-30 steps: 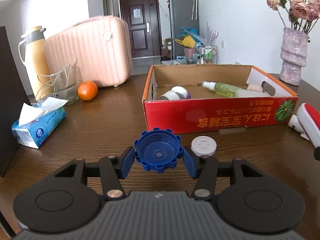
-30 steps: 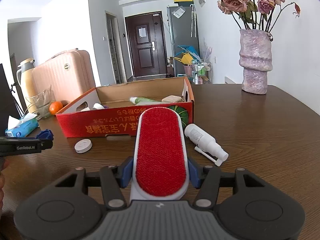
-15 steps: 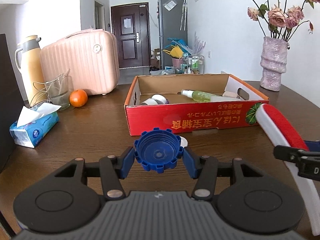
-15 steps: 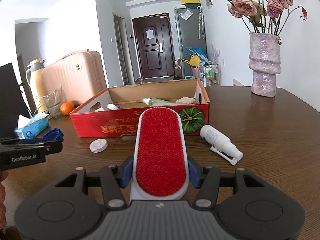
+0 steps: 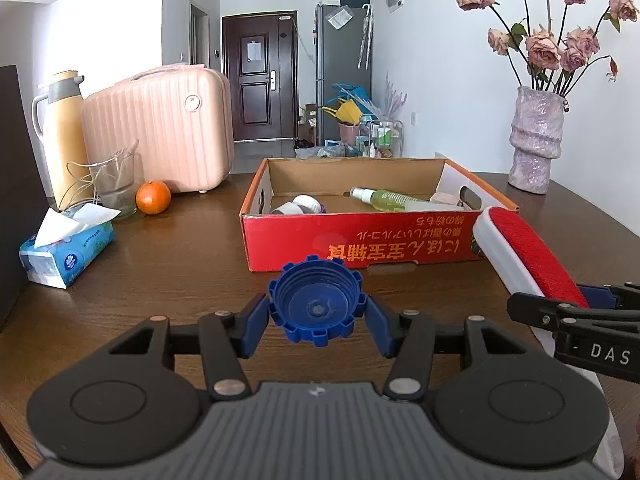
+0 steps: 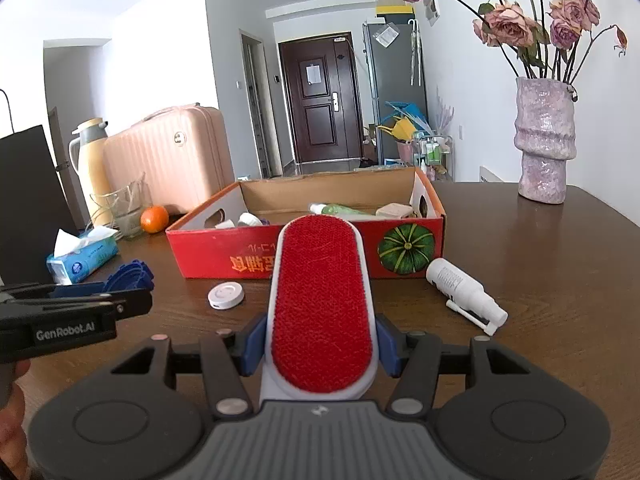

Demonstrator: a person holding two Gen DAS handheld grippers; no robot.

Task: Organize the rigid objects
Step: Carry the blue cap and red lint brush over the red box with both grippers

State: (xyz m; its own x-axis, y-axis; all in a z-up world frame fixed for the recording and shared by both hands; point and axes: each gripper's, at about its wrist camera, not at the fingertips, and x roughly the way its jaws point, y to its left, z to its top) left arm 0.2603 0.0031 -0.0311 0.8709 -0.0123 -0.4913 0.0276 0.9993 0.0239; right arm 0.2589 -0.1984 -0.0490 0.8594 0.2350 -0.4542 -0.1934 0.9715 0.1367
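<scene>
Left hand-held gripper [image 5: 316, 314] clamped on blue cap [image 5: 316, 304], open side facing the camera, held above the tabletop [image 5: 180, 264] in front of the red box [image 5: 360, 240]

Right hand-held gripper [image 6: 320, 342] clamped on lint brush [image 6: 320, 300], red pad up, tip pointing toward the box's near wall; also visible at the right edge of the left view, brush [image 5: 528, 256] slanting up toward the box's right corner

Inside the box: green spray bottle [image 5: 384, 199] lying flat, white jar [image 5: 306, 202] near the left wall, pale block [image 5: 444, 199] at the right end

On the tabletop before the box: white disc [image 6: 226, 295] left of the brush, white spray bottle [image 6: 464, 292] lying on its side to the right, just beside the box's pumpkin-printed corner

Left of the box, well apart: tissue pack [image 5: 66, 252], orange [image 5: 153, 197], glass [image 5: 116, 184], thermos [image 5: 64, 136], pink suitcase [image 5: 160, 128]

Far right: vase [image 5: 536, 140] with dried roses [image 5: 560, 40], standing upright
</scene>
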